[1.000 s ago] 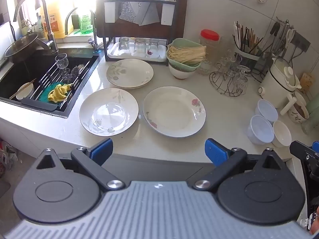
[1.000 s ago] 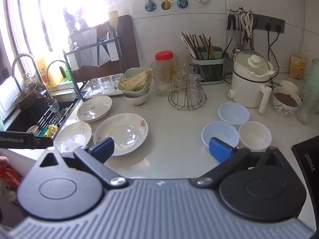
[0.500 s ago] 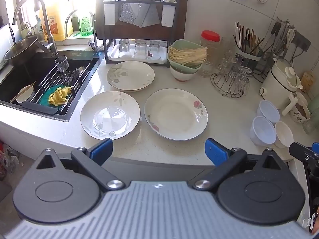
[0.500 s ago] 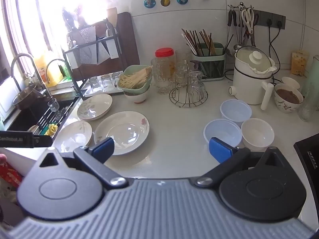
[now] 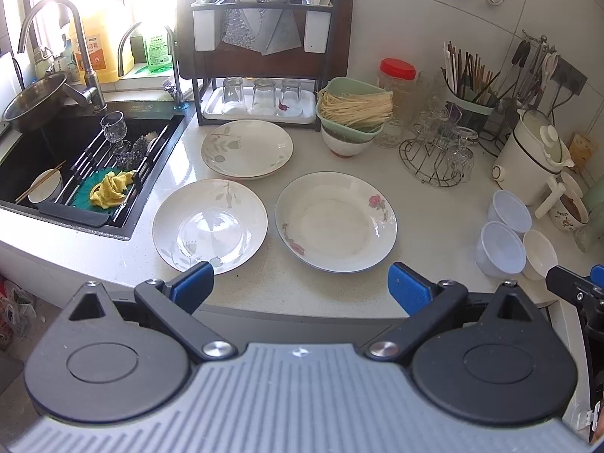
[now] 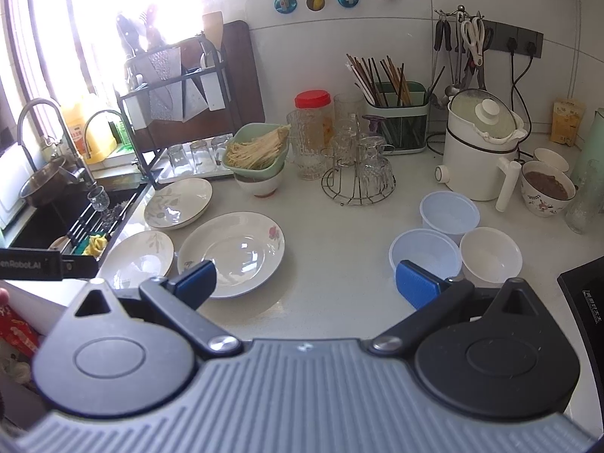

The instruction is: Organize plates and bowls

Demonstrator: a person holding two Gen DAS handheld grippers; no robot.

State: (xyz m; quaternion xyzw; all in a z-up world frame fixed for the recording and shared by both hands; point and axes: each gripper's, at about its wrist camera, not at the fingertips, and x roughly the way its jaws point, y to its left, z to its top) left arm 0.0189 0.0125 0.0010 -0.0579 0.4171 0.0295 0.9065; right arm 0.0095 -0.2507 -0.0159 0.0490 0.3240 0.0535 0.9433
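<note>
Three white flowered plates lie apart on the counter: a rose plate (image 5: 336, 221) (image 6: 232, 253), a leaf plate (image 5: 209, 224) (image 6: 137, 258) to its left, and a plate (image 5: 247, 148) (image 6: 178, 203) behind them. Two bluish plastic bowls (image 6: 424, 255) (image 6: 449, 217) and a white bowl (image 6: 490, 255) cluster at the right, also in the left wrist view (image 5: 500, 249). My left gripper (image 5: 300, 287) is open and empty over the counter's front edge, before the plates. My right gripper (image 6: 305, 281) is open and empty, between rose plate and bowls.
A sink (image 5: 75, 166) with rack, glass and cloth is at the left. A dish rack (image 5: 260, 109) with glasses, a green bowl of noodles (image 5: 353, 107), a wire glass stand (image 6: 356, 181), a white cooker (image 6: 481, 151) and a filled bowl (image 6: 547, 188) line the back.
Both grippers have moved forward toward the counter, so plates and bowls sit a little lower and nearer in view. Both stay open and empty.
</note>
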